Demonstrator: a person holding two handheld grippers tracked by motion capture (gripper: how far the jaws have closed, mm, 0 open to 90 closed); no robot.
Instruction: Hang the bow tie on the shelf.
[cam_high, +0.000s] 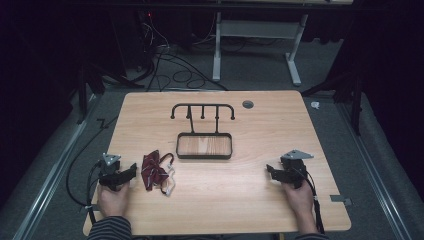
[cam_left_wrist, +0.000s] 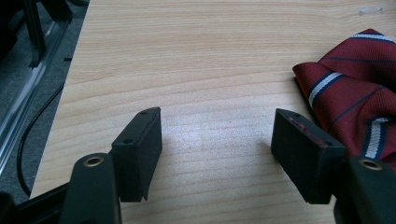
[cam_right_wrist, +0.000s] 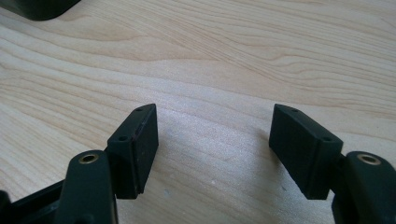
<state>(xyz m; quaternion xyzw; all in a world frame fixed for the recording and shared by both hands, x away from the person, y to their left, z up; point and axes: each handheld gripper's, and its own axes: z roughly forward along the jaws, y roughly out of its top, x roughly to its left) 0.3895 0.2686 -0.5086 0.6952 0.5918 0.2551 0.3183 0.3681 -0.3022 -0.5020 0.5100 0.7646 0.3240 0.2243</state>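
Nearest me, my left claw rests low at the desk's near left, jaws spread wide with only bare wood between them. My right claw sits at the near right, its jaws likewise apart and holding nothing. Just beside the left claw lies a crumpled dark red tie with white and navy stripes; in the left gripper view the tie lies against the right-hand jaw's outer side. Farther back, mid-desk, I see a black wire rack with a rectangular tray base and a row of hooks above. Beyond the desk, cables cross the floor.
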